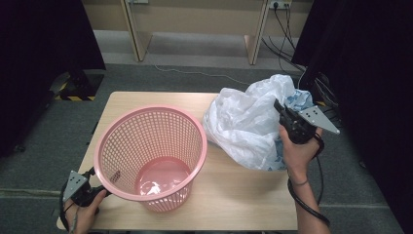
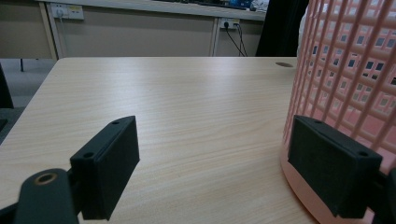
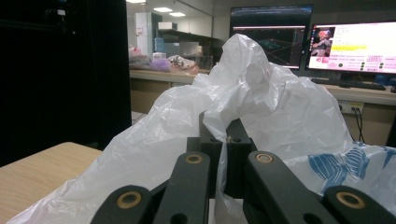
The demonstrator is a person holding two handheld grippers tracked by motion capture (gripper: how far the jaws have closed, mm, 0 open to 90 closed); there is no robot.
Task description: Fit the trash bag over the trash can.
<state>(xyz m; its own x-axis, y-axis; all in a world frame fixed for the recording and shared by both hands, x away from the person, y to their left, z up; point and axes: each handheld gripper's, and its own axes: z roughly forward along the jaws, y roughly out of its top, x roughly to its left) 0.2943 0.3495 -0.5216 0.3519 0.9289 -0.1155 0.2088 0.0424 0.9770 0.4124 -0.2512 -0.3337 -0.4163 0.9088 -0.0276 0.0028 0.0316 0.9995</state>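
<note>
- Grey carpet surrounds a pale wooden counter [image 1: 243, 195], with black curtains at both sides and desk legs along the far wall.
- On the counter's left half stands a pink lattice basket [image 1: 151, 151], upright, its mouth open to the high view and its solid floor glossy.
- Right of the basket, close to its rim, lies a crumpled white plastic bag [image 1: 243, 122] with blue print on its right-hand part (the print also shows low at the right of the right gripper view).
- The right hand-held gripper [image 1: 282, 111] is at the bag's right edge, its jaws pinched together on a fold of the white film; in the right gripper view the film [image 3: 219, 126] rises in a peak from between the closed jaws.
- The left hand-held gripper [image 1: 97, 187] is low at the counter's near left corner, jaws spread wide; in its own view the right jaw sits against the basket's base [image 2: 299, 182], the left jaw over bare wood, nothing gripped.
</note>
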